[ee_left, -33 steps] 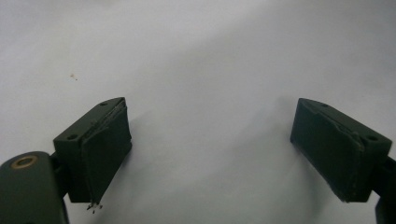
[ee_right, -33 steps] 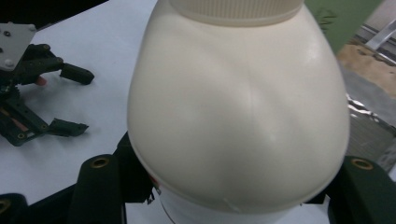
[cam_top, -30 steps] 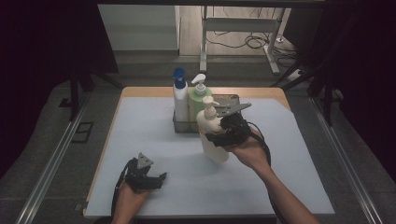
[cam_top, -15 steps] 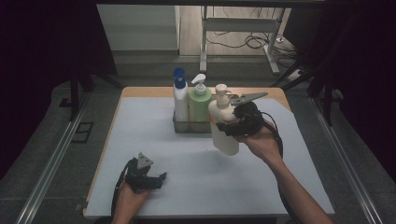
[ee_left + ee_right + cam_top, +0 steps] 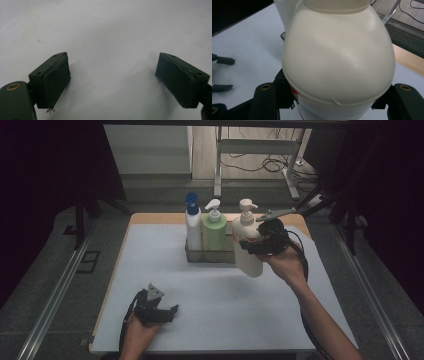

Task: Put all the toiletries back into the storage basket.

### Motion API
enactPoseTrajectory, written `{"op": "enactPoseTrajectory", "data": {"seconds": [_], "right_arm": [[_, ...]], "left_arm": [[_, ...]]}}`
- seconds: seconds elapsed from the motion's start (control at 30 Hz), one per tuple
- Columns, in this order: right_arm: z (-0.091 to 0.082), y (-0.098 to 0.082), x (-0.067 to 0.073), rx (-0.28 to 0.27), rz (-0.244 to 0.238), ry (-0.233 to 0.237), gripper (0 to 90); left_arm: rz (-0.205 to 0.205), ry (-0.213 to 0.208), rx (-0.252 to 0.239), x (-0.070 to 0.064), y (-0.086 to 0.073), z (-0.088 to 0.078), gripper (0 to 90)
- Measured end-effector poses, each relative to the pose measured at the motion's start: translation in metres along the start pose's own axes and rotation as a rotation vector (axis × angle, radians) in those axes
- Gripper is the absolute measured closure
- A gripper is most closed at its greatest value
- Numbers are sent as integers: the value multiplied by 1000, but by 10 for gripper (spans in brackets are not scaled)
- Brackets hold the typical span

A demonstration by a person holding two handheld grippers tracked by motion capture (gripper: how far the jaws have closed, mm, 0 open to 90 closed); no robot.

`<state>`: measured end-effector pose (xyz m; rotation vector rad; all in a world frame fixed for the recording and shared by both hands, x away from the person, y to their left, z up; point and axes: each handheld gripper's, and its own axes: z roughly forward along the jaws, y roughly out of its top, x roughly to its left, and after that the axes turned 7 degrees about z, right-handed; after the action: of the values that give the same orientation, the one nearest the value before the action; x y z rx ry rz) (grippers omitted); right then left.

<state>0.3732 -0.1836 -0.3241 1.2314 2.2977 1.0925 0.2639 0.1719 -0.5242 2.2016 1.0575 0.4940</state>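
Right gripper [image 5: 250,245] grips a cream pump bottle [image 5: 248,251] across its body, jaws closed on its sides. Bottle hangs clear of the worktop [image 5: 150,260], tilted slightly, at about 2 o'clock from the sheet's centre, just at the right end of the wire rack [image 5: 192,255]. In the right gripper view the bottle's rounded shoulder [image 5: 338,57] bulges between the two black jaws.

Rack sits at 12 o'clock on the worktop. It holds a white bottle with a blue pump [image 5: 193,226] and, touching it on the right, a green bottle with a white pump [image 5: 214,231].

Left gripper [image 5: 172,310] rests on the white sheet at 7 o'clock, well apart from the rack. Its jaws stand wide with nothing between them; bare sheet [image 5: 110,37] lies beyond.
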Motion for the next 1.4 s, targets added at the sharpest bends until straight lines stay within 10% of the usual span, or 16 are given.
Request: {"op": "enactPoseTrajectory", "data": {"seconds": [1.4], "right_arm": [[51,42,-36,-90,116,-123,372]], "left_arm": [[1,2,-1,0,0,0,118]]}}
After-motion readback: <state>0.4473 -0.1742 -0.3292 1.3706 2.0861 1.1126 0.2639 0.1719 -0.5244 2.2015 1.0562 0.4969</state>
